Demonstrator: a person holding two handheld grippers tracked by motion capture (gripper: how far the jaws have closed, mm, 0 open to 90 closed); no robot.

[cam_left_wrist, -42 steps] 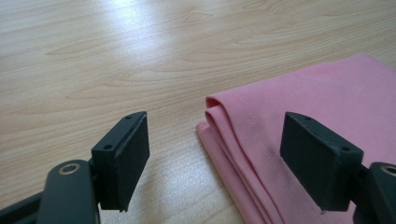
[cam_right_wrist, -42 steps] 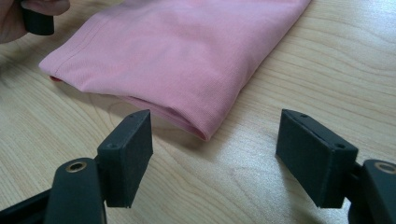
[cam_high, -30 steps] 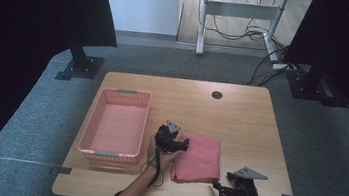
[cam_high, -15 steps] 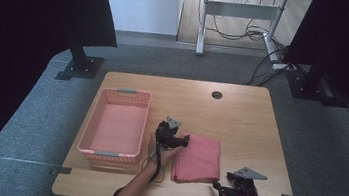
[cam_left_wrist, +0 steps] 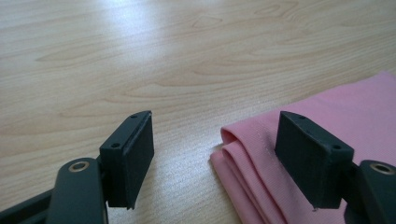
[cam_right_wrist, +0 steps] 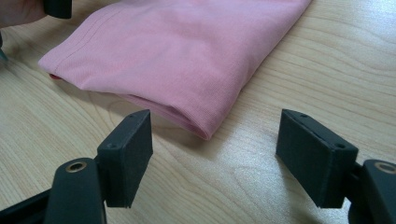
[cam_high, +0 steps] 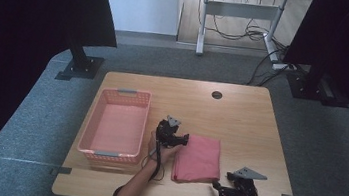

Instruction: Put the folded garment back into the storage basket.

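Note:
A folded pink cloth (cam_high: 199,158) lies flat on the wooden table (cam_high: 240,116), right of centre near the front. My left gripper (cam_high: 185,139) is at the cloth's far left corner, jaws open; in the left gripper view the layered corner of the cloth (cam_left_wrist: 243,154) sits between them, nearer the right jaw. My right gripper (cam_high: 215,186) stands open just off the cloth's near right corner. In the right gripper view the cloth's folded corner (cam_right_wrist: 205,126) lies a short way ahead of the jaws, untouched.
A pink plastic basket (cam_high: 91,128) with nothing in it stands on the table's left side, close to my left hand (cam_high: 163,152). A round cable hole (cam_high: 217,94) sits near the far edge. Dark screens stand at the back left and right.
My left gripper has shifted slightly toward the cloth's far left corner. The right gripper and the cloth stay where they were.

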